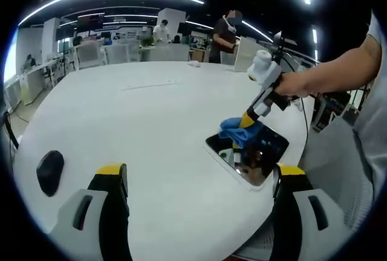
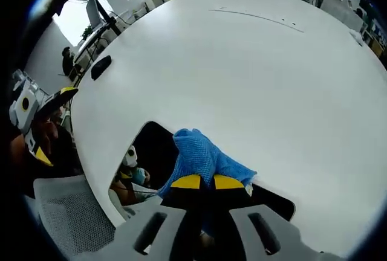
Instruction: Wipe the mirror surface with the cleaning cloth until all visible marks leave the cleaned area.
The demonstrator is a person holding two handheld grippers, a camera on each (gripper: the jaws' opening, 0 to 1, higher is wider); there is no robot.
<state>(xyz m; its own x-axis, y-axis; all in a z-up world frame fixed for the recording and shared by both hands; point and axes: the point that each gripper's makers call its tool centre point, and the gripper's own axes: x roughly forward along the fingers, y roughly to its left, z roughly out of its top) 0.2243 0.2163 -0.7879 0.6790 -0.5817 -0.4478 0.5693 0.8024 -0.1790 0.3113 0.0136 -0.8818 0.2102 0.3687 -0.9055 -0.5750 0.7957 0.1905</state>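
Note:
A small rectangular mirror (image 1: pixel 257 155) lies flat near the edge of the round white table (image 1: pixel 151 116). A blue cleaning cloth (image 1: pixel 237 130) rests on its far corner. The right gripper (image 1: pixel 247 119), held by a hand (image 1: pixel 290 84), comes in from the right and presses the cloth down. In the right gripper view the right gripper (image 2: pixel 207 182) is shut on the blue cloth (image 2: pixel 202 155), which covers part of the dark mirror (image 2: pixel 154 149). My left gripper (image 1: pixel 201 173) hovers open above the table, short of the mirror, with nothing between its jaws. It also appears at the left edge as the left gripper (image 2: pixel 36 116).
A black mouse-like object (image 1: pixel 50 170) (image 2: pixel 100 66) lies on the table far from the mirror. A grey mesh chair (image 2: pixel 72 219) (image 1: pixel 338 164) stands by the table edge next to the mirror. People (image 1: pixel 227 34) and desks fill the office behind.

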